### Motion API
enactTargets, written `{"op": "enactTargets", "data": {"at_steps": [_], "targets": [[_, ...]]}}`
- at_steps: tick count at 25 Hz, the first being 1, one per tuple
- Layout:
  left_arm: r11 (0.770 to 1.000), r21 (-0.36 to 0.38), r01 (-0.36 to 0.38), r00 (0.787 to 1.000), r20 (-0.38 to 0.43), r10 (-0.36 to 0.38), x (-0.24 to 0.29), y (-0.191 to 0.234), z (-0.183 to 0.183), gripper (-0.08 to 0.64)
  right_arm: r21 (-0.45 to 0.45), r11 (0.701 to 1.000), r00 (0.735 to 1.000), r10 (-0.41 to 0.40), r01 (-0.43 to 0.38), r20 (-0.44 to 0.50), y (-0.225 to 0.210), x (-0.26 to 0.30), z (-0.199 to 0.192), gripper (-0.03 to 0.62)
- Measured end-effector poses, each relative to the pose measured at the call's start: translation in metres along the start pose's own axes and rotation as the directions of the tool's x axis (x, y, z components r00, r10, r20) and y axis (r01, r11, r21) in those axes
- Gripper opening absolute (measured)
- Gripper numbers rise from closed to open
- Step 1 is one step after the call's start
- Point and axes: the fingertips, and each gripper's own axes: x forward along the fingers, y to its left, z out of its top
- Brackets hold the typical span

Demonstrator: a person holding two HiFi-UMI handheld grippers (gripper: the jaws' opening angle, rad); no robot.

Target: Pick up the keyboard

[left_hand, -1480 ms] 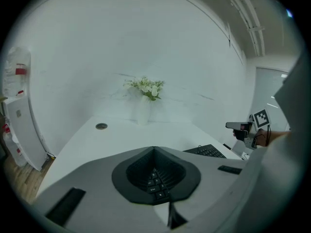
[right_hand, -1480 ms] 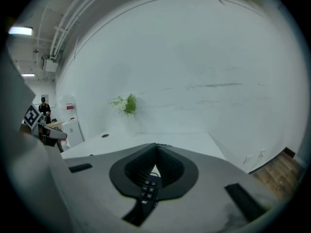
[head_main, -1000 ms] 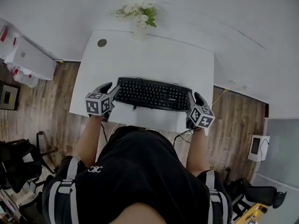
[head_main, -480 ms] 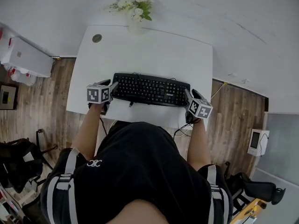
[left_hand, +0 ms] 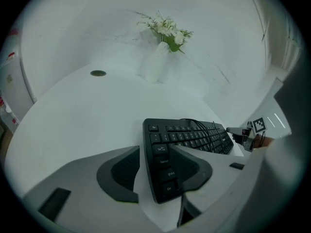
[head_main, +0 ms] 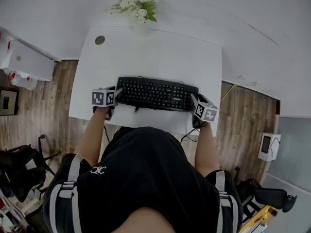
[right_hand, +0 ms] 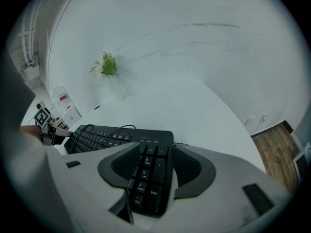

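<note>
A black keyboard point(head_main: 156, 93) lies flat on the white table point(head_main: 146, 52), near its front edge. My left gripper point(head_main: 115, 99) is at the keyboard's left end, its jaws wide on either side of that end. In the left gripper view the keyboard point(left_hand: 189, 137) runs between the left gripper's point(left_hand: 155, 152) pads, with bare table showing beside one pad. My right gripper point(head_main: 194, 108) is at the right end. Its jaws are opening, with the number pad of the keyboard point(right_hand: 116, 135) between the right gripper's point(right_hand: 156, 152) pads and not pressed.
A white vase of flowers point(head_main: 138, 13) stands at the table's far edge, with a round cable hole point(head_main: 99, 40) to its left. The keyboard's cable point(head_main: 189, 137) hangs off the front edge. A white cabinet point(head_main: 24, 62) stands on the wood floor at left.
Both grippers and the keyboard sank toward the table. The jaws at both ends spread wider.
</note>
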Motion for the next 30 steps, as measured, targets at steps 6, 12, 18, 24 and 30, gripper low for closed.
{"op": "enactTargets", "data": {"at_steps": [6,12,18,24,30], "targets": [[1.0,-0.004,0.024,0.999,-0.022,-0.024,0.006,-0.001,-0.001,0.207,0.013,1.0,0.999,-0.006,0.007,-0.039,-0.007,0.005,-0.012,0.232],[0.986,-0.081,0.143,0.99,0.003,-0.143,0.013,-0.004,-0.001,0.186,0.074,0.996,0.999,0.047,-0.045,-0.018,-0.008,0.008,-0.014,0.227],[0.957,-0.168,0.235,0.972,0.039,-0.232,0.015,-0.005,-0.003,0.172,0.125,0.988,0.995,0.091,-0.086,-0.033,-0.005,0.009,-0.013,0.21],[0.95,-0.191,0.248,0.966,-0.02,-0.257,0.019,-0.003,-0.002,0.162,0.174,0.977,0.988,0.137,-0.124,-0.067,-0.006,0.009,-0.012,0.201],[0.95,-0.195,0.243,0.966,-0.039,-0.255,0.015,-0.003,-0.007,0.158,0.2,0.975,0.99,0.114,-0.097,-0.077,-0.004,0.006,-0.02,0.198]]}}
